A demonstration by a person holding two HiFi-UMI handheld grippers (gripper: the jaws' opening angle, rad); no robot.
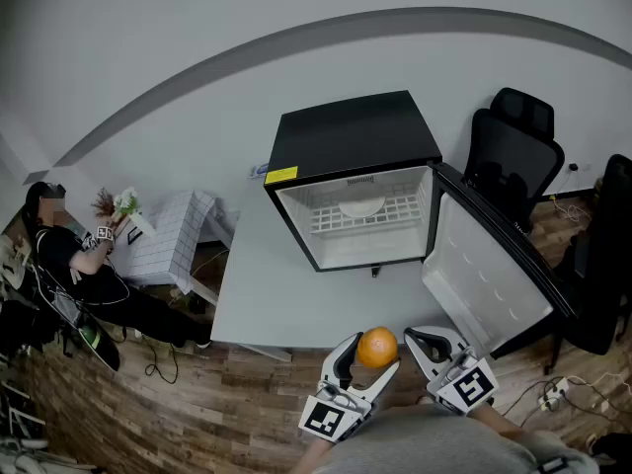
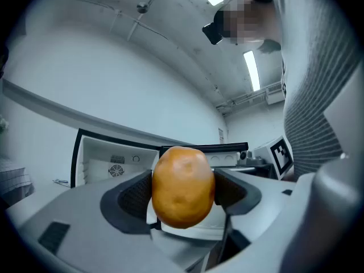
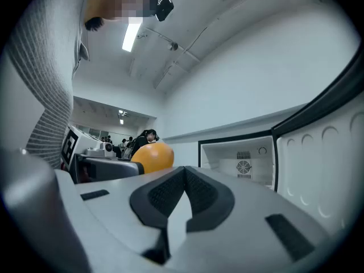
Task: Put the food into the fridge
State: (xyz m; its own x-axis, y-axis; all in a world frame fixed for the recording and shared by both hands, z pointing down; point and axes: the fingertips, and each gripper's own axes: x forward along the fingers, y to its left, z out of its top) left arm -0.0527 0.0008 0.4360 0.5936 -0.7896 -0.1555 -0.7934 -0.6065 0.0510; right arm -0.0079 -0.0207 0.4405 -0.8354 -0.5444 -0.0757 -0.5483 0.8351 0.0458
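With left tool (image 1: 372,356) clamped on the orange (image 1: 377,346), tall side up, close to the body. Just beside it, right tool (image 1: 427,344) closed up, nothing inside. Farther off, straight ahead across the tabletop (image 1: 267,284), the fridge (image 1: 355,136), door (image 1: 484,265) swung wide to the right.

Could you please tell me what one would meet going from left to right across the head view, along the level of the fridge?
A seated person → white tiled box → fridge → open door.
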